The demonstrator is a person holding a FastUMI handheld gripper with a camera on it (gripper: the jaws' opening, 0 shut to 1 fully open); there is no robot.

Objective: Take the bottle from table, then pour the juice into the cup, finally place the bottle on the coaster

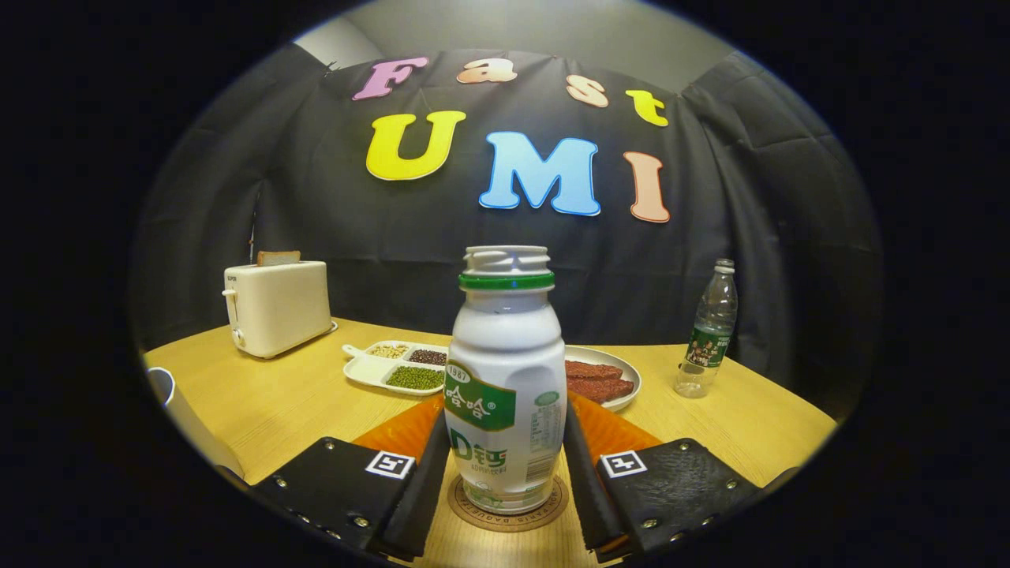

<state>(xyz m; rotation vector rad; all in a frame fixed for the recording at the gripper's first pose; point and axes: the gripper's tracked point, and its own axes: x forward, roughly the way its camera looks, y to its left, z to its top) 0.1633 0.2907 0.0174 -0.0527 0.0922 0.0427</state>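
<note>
A white open-necked juice bottle [505, 379] with a green collar and green label stands upright on a round brown coaster [509, 517]. It sits between the two fingers of my gripper [505, 426]. Both fingers press against its sides low on the body, so the gripper is shut on it. A white cup [170, 394] stands on the wooden table [276, 402] well to the left of the fingers, and only part of it shows.
Beyond the bottle lie an orange mat [402, 430], a white divided tray of beans [394, 367] and a plate of red-brown food [607, 379]. A cream toaster [276, 308] holding a bread slice stands far left. A clear water bottle [710, 331] stands far right.
</note>
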